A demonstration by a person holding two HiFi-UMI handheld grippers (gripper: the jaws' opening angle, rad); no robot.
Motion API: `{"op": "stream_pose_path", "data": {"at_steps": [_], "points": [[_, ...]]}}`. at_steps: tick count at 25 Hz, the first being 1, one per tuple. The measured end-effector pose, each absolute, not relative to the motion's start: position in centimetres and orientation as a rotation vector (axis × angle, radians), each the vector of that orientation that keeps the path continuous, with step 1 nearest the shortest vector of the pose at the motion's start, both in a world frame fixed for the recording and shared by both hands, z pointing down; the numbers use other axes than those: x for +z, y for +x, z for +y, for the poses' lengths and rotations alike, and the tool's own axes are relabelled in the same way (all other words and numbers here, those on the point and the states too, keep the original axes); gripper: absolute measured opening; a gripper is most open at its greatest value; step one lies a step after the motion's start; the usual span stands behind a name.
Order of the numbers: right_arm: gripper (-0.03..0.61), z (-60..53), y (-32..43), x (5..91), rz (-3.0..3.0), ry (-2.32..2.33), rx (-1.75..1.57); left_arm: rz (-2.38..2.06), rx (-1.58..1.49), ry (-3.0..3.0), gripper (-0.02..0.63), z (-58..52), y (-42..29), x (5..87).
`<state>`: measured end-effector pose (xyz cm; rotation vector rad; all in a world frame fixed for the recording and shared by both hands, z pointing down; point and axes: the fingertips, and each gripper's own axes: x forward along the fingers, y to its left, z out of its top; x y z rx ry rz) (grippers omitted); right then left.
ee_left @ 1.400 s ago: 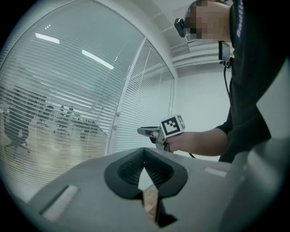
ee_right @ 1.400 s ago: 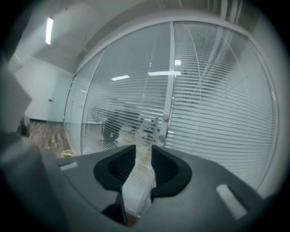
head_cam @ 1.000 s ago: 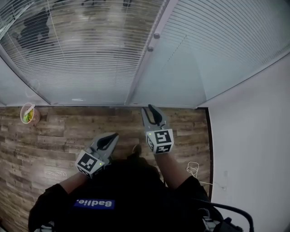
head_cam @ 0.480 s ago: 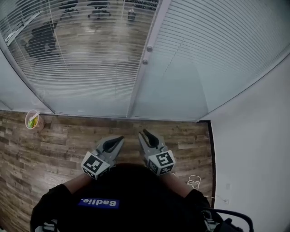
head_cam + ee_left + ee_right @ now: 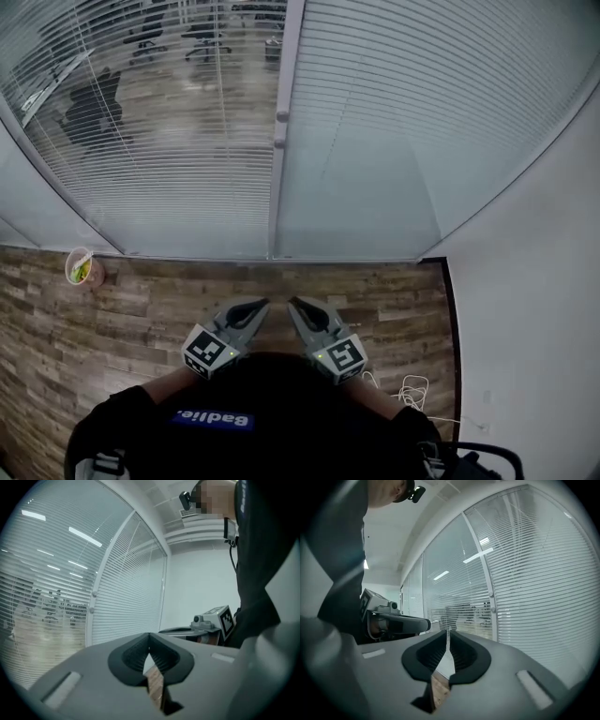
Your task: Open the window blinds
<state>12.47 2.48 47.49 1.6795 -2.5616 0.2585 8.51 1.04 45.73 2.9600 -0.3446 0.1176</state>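
While both tools sit low and close to the person's dark top (image 5: 262, 412), tips angled toward each other and just apart, neither touches the blinds. Left tool (image 5: 262, 304), grey with black ribbed pads and a square-marker cube: jaws pressed together, tips meeting, nothing between them. Right tool (image 5: 293, 302), same build: jaws have just been closing and are now almost pressed together, with only a thin slit left and nothing in it.

White horizontal-slat window blinds fill the glass wall ahead, well apart from both tools. Left-pane blinds (image 5: 159, 141): slats tilted partly open, with office chairs and wood flooring visible through them. Right-pane blinds (image 5: 422, 112): slats shut flat, nothing visible through. A white vertical frame post (image 5: 274, 202) separates the two panes and carries two small round white knobs (image 5: 281, 117), one just above the other.

Brown wood-plank floor (image 5: 141, 309) lies below the tools. A small round cup with green contents (image 5: 82, 268) stands on the floor at the left, just beside the base of the glass. A loose white cable (image 5: 412, 386) lies on the floor at the right, near the plain white side wall (image 5: 534, 309). The left gripper view shows the right tool alongside, level with it; the right gripper view shows the left tool likewise.
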Motion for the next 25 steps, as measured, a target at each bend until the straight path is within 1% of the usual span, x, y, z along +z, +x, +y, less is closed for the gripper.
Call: {"op": "stream_pose_path", "data": {"at_steps": [6, 12, 25], "points": [[0.003, 3.0, 12.8, 47.7, -2.579, 1.645, 0.286, -0.331, 0.142, 2.987, 0.0, 1.7, 9.3, 46.0], [0.003, 3.4, 12.7, 47.8, -2.607, 1.594, 0.267, -0.341, 0.143, 2.989, 0.0, 2.2, 9.8, 45.6], [0.002, 2.9, 11.1, 48.1, -2.591, 1.537, 0.249, -0.351, 0.141, 2.986, 0.0, 1.8, 8.4, 45.8]]}}
